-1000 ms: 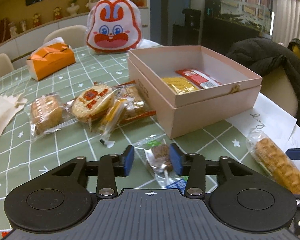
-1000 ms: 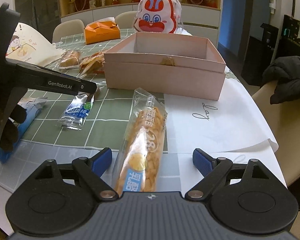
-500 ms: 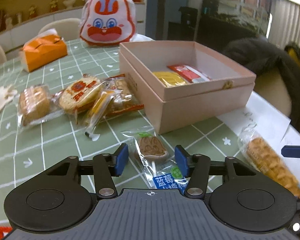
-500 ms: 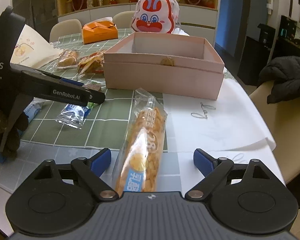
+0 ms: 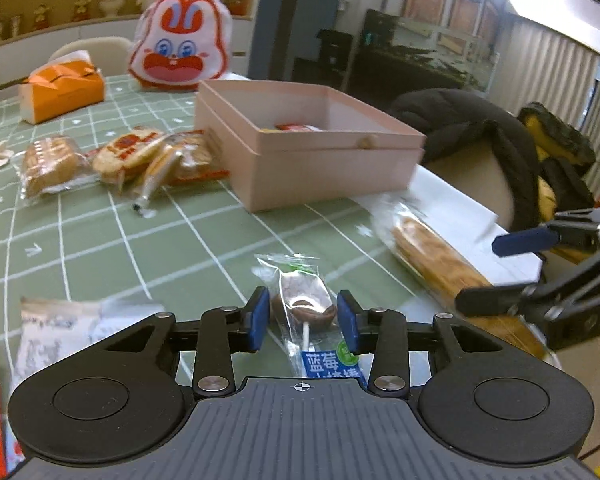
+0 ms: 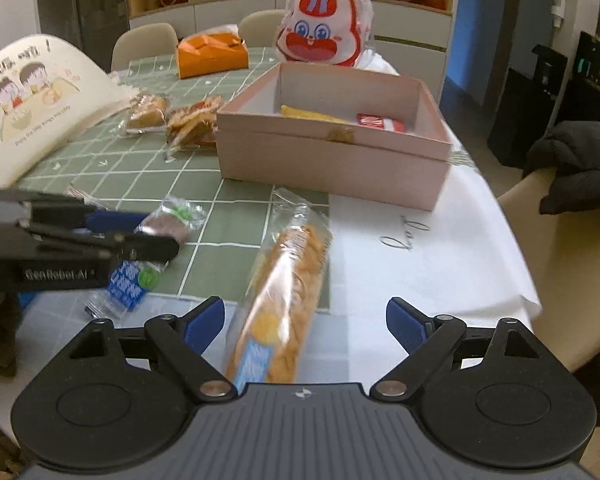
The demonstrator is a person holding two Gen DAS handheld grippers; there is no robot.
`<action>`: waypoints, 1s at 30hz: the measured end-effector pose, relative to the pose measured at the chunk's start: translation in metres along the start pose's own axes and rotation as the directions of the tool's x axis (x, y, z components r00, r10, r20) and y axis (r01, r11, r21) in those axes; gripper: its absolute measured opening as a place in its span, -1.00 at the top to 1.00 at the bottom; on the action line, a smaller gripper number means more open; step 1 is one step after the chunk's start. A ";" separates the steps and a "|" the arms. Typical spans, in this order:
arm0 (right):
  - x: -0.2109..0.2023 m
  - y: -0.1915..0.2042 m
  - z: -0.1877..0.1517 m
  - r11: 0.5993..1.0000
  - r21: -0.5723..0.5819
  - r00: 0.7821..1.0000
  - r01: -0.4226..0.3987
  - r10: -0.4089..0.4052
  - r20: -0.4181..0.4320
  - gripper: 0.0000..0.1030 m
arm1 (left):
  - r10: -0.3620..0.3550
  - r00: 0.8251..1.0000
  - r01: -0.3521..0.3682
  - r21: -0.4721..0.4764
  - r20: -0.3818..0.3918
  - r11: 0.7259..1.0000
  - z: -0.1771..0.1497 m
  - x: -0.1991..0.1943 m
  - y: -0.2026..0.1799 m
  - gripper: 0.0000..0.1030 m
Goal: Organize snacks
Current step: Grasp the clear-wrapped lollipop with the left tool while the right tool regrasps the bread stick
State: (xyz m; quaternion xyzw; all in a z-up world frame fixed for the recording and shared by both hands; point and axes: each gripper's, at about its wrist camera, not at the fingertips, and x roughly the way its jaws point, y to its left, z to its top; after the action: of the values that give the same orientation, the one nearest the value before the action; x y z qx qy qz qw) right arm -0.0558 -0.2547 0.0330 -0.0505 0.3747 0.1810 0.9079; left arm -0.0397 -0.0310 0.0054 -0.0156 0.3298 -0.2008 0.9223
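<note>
The left gripper (image 5: 303, 318) has its pads on either side of a wrapped lollipop (image 5: 303, 304), nearly closed. Whether they actually pinch it yet is hard to say, but the wrapper sits right between them, near the front edge of the table (image 5: 100, 240). Grabbing at the candy head makes sense, since the loose film would just slip.

The right gripper (image 6: 305, 324) is spread wide with nothing in it, hanging over the near end of a long cracker pack (image 6: 284, 304), probably lined up to take it next.

The pink box (image 6: 332, 160) stands toward the table's right edge, open, with a yellow packet (image 6: 312, 114) and a red one (image 6: 380, 123) already inside, so that's where the snacks go. More wrapped cakes (image 5: 112, 156) wait just left of the box.
</note>
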 end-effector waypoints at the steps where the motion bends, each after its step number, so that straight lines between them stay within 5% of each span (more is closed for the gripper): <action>1: -0.006 -0.003 -0.002 1.000 0.019 1.000 -0.015 0.015 0.001 -0.73 | 0.001 1.000 0.000 0.019 -0.004 1.000 -0.002 -0.002 -0.005 0.18; 4: -0.016 -0.009 -0.007 0.994 0.090 0.998 -0.067 0.068 -0.010 -0.73 | 0.023 1.000 -0.023 0.059 -0.011 0.998 -0.009 -0.007 -0.018 0.15; 8: -0.011 0.001 -0.016 0.992 0.105 0.994 -0.075 0.082 -0.067 -0.37 | 0.043 0.999 -0.042 0.081 -0.018 0.996 -0.016 -0.013 -0.029 0.12; 16: 0.026 0.020 0.002 0.998 0.044 0.998 0.045 -0.042 -0.051 -0.35 | 0.025 1.000 -0.025 0.013 -0.001 1.000 -0.019 -0.017 -0.022 0.17; 19: 0.025 0.024 0.006 0.999 -0.003 0.998 0.036 -0.036 -0.054 0.25 | 0.025 1.000 -0.025 -0.011 0.010 1.000 -0.022 -0.021 -0.021 0.21; 28: -0.019 0.009 0.012 0.999 0.007 0.998 -0.035 0.035 0.047 0.46 | -0.033 0.992 0.037 -0.028 0.118 0.999 0.000 -0.042 -0.028 0.21; 30: -0.032 -0.001 0.024 0.998 0.038 0.994 -0.057 0.054 0.093 0.75 | -0.047 0.984 0.053 -0.031 0.172 0.998 0.018 -0.053 -0.026 0.21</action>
State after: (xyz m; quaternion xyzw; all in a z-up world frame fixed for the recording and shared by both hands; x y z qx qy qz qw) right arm -0.0606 -0.2598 0.0727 -0.0133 0.3372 0.2007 0.9197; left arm -0.0751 -0.0370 0.0556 -0.0574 0.2521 -0.2160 0.9415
